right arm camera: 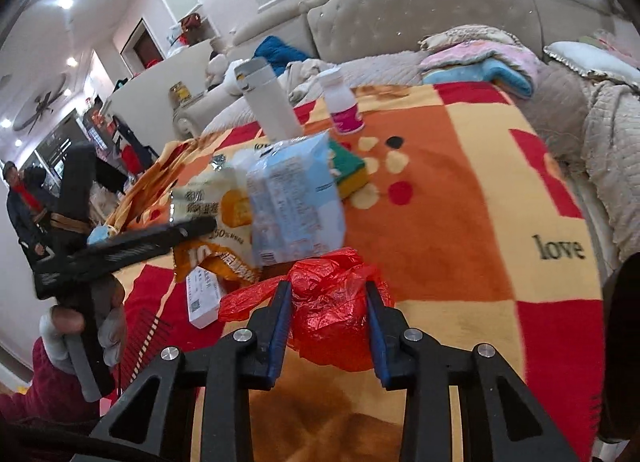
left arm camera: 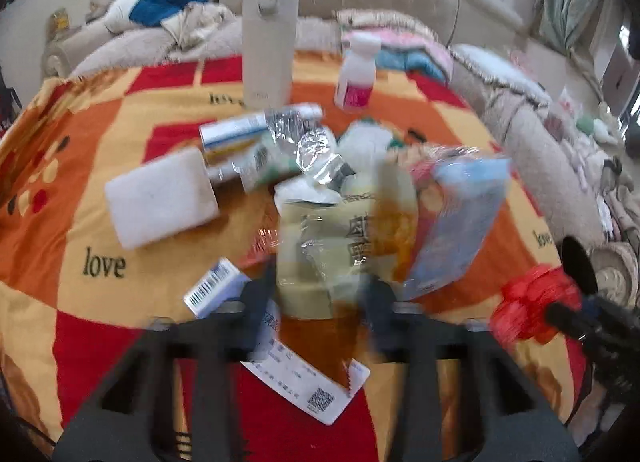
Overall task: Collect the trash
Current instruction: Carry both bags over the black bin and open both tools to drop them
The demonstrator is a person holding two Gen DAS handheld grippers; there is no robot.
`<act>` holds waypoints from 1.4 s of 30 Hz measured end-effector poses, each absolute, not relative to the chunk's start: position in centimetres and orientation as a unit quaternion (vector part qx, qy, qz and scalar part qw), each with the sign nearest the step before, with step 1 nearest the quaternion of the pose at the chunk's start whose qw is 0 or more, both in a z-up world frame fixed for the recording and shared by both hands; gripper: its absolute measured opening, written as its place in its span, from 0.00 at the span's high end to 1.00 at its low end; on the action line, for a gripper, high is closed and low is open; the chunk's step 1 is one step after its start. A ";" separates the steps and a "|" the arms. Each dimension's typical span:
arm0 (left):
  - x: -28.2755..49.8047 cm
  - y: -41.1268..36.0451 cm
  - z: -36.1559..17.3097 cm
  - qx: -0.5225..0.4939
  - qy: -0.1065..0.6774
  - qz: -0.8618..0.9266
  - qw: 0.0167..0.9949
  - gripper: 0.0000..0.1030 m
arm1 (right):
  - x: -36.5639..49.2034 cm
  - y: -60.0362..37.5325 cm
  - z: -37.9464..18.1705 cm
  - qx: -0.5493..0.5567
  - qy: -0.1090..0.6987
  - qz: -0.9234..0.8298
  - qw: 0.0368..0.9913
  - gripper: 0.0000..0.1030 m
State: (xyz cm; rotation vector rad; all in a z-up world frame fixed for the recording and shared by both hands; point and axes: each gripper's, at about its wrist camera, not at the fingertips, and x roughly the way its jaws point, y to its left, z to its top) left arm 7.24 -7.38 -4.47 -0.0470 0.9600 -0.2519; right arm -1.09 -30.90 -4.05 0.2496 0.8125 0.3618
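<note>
My left gripper [left arm camera: 316, 294] is shut on a cream and orange snack wrapper [left arm camera: 340, 238] and holds it above the blanket; the frame is blurred. The same wrapper [right arm camera: 208, 217] shows in the right wrist view, pinched by the left gripper [right arm camera: 188, 229]. A light blue plastic packet [left arm camera: 460, 217] lies against the wrapper and shows in the right wrist view [right arm camera: 296, 201]. My right gripper [right arm camera: 326, 302] is shut on a crumpled red plastic bag [right arm camera: 332, 322], which shows at the right of the left wrist view [left arm camera: 532, 310].
On the red, orange and yellow blanket [left arm camera: 80, 197] lie a white sponge [left arm camera: 160, 197], clear crumpled plastic [left arm camera: 312, 145], boxes [left arm camera: 236, 133], a barcode box [left arm camera: 214, 286] and a paper slip [left arm camera: 308, 382]. A tall white bottle [left arm camera: 270, 45] and a pink-labelled bottle [left arm camera: 358, 73] stand behind. A green and yellow sponge [right arm camera: 348, 169] lies beyond the packet.
</note>
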 end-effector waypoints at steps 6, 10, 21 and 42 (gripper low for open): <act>5.4 -5.7 -0.7 -0.029 0.420 -0.113 0.900 0.71 | -1.8 -33.8 -2.7 0.124 0.373 0.156 0.906 0.68; 4.6 -5.3 2.7 -0.023 0.393 -0.114 0.912 0.71 | -2.2 -35.8 -2.4 0.128 0.364 0.140 0.912 0.68; 3.3 -14.3 5.1 -0.033 0.386 -0.238 0.891 0.71 | -4.6 -43.3 -2.7 0.145 0.359 0.050 0.921 0.68; 2.1 -37.8 -1.7 -0.042 0.456 -0.407 0.790 0.43 | -9.7 -60.1 -7.4 0.230 0.369 -0.150 0.888 0.49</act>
